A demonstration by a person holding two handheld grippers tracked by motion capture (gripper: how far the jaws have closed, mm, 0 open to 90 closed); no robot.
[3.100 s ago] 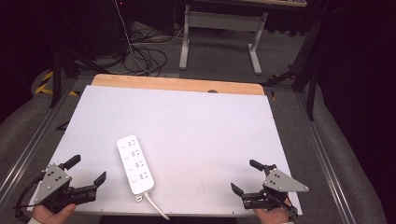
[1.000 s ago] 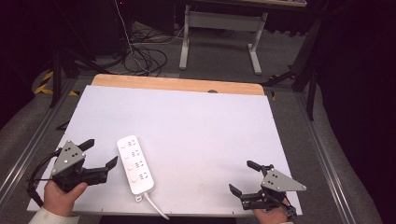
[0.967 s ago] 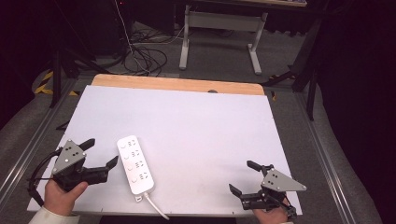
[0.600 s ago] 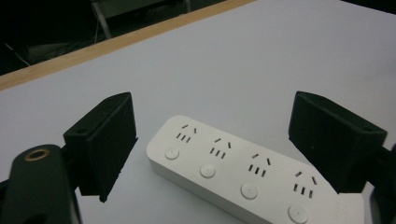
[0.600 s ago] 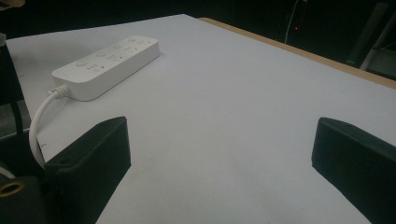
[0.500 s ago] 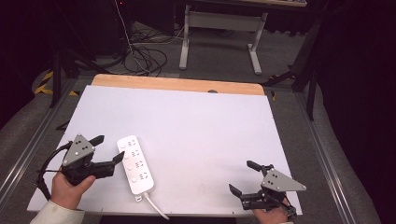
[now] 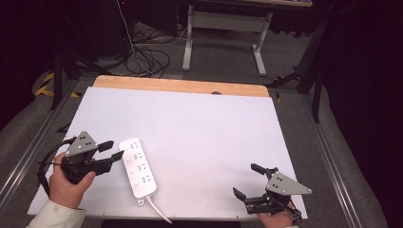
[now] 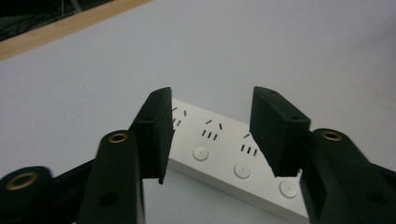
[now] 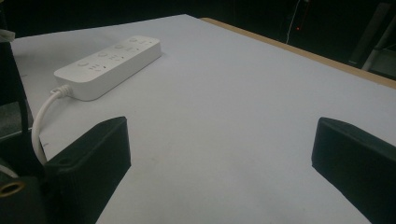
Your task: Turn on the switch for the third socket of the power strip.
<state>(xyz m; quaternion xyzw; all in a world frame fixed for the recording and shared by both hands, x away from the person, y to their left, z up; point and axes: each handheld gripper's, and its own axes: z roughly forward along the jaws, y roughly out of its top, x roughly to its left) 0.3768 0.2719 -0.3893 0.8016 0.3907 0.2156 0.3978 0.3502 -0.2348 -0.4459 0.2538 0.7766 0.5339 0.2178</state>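
Note:
A white power strip (image 7: 137, 167) lies on the white table (image 7: 199, 123) near its front left, with its cord (image 7: 157, 211) running off the front edge. My left gripper (image 7: 113, 150) is open, its tips right at the strip's far left corner. In the left gripper view the strip (image 8: 224, 154) lies just beyond the two open jaws, with its sockets and round buttons showing. My right gripper (image 7: 248, 180) rests open at the table's front right, far from the strip. The right gripper view shows the strip (image 9: 109, 65) and its cord (image 9: 44, 116) at the far left.
A wooden strip (image 7: 180, 86) borders the table's far edge. Behind it on the floor are cables (image 7: 142, 52) and a metal table frame (image 7: 223, 38). Metal rails run along both sides of the table.
My left gripper has moved forward and right, from the table's front left corner up to the power strip's far end. The right gripper has stayed put.

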